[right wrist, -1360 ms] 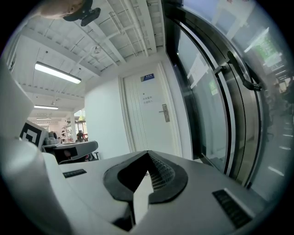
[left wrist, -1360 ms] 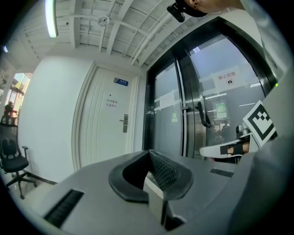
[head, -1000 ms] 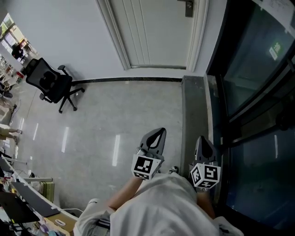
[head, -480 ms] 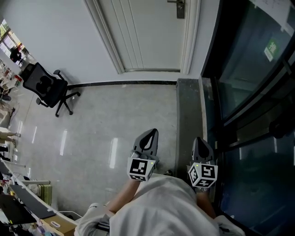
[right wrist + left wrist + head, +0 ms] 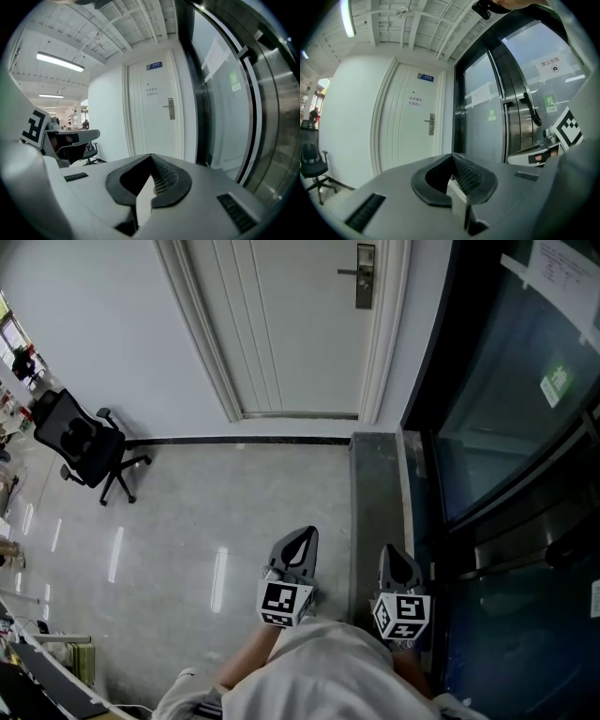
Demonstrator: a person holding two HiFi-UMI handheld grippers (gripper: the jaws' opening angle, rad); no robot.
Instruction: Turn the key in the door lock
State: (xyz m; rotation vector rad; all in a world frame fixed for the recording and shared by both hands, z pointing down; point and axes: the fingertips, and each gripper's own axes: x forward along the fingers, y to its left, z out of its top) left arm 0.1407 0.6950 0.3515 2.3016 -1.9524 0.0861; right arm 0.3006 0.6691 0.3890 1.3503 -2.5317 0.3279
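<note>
**Both claws shut and empty, door lock not yet reached**

The left claw is seen with its jaws brought together and nothing caught between them. The right claw is likewise closed tight and empty. In the head view both are held low, close to the person's body and side by side, and are pointed towards the white door ahead. The door lock, a metal plate with a lever handle, is set at the door's right edge. It is well apart from both claws, with a stretch of pale floor between. No key can be made out in either claw, and any key in the lock is too small to tell from here.

The task is judged to be at its very start: the lock is untouched and no key is gripped. Everything is left to be done: the door is to be reached, the key taken between the jaws, and the turn made.

A dark glass door is seen just right of the right claw, and an office chair is parked by the wall at far left. No container can be made out near the claws.
</note>
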